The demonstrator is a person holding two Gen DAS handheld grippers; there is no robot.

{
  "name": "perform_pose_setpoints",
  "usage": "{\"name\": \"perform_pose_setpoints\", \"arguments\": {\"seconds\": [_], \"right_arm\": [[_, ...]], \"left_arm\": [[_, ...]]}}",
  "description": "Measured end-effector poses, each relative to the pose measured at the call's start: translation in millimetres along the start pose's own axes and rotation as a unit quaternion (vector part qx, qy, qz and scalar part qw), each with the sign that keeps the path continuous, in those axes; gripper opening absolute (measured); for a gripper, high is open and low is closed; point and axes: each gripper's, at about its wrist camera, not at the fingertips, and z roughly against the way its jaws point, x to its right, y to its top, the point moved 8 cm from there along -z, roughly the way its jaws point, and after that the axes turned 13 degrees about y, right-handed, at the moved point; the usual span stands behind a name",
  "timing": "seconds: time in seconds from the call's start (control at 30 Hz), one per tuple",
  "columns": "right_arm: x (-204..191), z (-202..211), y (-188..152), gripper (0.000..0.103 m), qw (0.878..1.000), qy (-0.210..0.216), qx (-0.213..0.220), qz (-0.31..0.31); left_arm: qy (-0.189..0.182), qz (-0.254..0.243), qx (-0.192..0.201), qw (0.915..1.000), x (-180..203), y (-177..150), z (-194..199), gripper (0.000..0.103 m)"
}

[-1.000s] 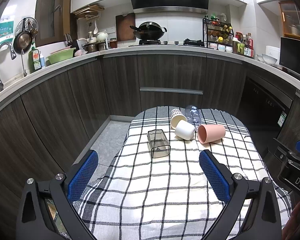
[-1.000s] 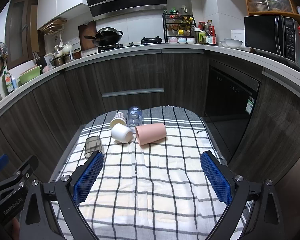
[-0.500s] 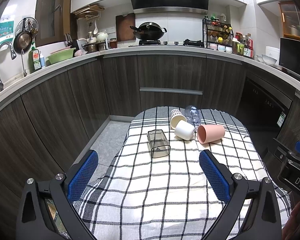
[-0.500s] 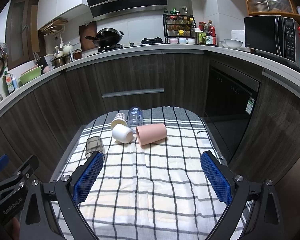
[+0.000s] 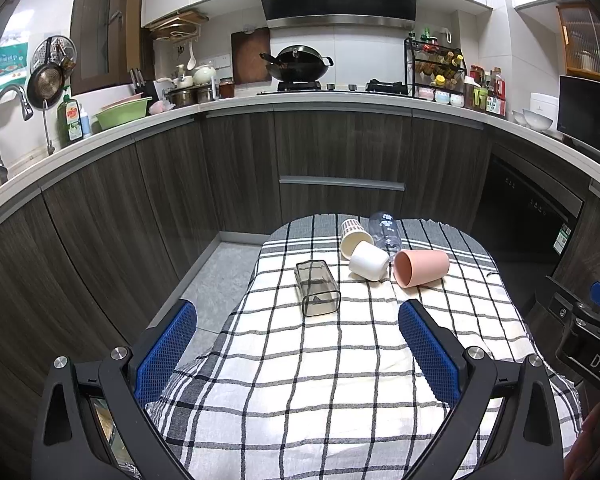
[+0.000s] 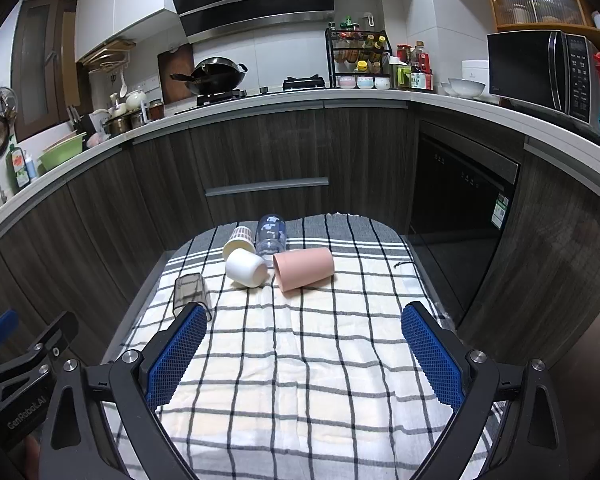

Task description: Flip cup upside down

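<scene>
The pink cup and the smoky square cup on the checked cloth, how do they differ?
The pink cup is round and opaque; the smoky square cup is see-through with flat sides. The pink cup lies among the other cups, while the smoky square cup lies apart, nearer the left claw. Both lie on their sides.

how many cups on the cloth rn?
5, all lying on their sides: smoky square cup nearest left, white cup centre, pink cup right, striped cream cup and clear cup behind.
</scene>
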Motion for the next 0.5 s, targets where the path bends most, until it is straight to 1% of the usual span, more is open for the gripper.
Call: {"name": "perform_pose_setpoints", "arguments": {"seconds": [0.5], "right_arm": [[0.0, -1.5, -1.5, 0.098, 1.0, 0.0, 0.0, 0.0]], "left_arm": [[0.001, 0.001, -0.001, 1.0, -0.5, -1.0, 0.2, 0.103]]}}
